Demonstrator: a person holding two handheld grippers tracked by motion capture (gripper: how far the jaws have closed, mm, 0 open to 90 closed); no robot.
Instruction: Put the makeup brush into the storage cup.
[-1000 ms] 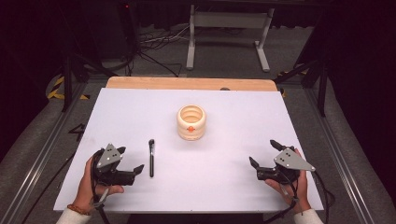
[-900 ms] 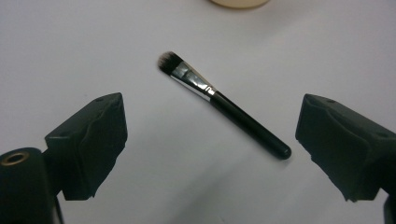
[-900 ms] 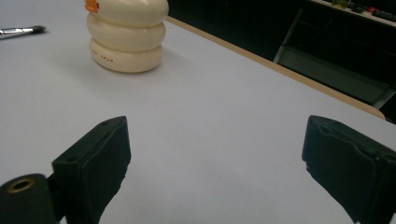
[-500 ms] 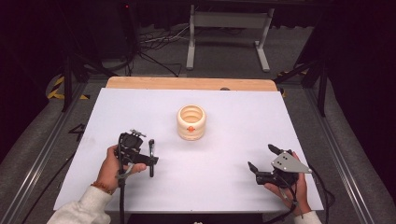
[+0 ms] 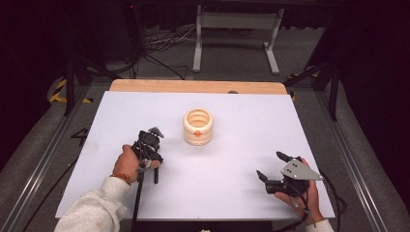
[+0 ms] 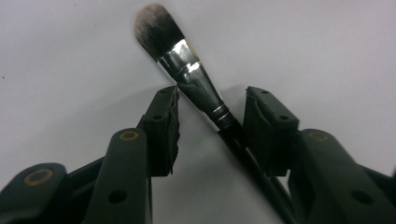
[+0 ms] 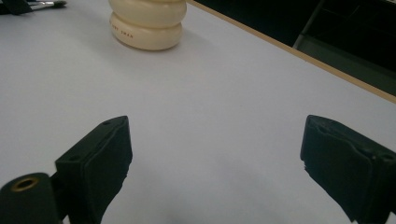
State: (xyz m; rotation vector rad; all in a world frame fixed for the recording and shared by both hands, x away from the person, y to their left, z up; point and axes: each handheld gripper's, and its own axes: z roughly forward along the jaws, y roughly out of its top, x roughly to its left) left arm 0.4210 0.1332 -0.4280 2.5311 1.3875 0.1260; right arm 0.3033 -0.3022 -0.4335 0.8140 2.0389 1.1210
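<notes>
The left claw [image 6: 210,116] jaws have just been closing around the makeup brush [image 6: 196,81], not clamped yet; the cup's [image 7: 147,23] small red writing is unreadable.

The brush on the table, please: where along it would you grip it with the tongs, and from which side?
Grip the brush on its black handle just behind the silver ferrule, probably coming straight down from above. It lies flat on the table, so the jaws can only straddle its thin round handle from the two sides. The left tongs already sit there and have just been closing around it; the soft bristles would give no firm hold.
</notes>
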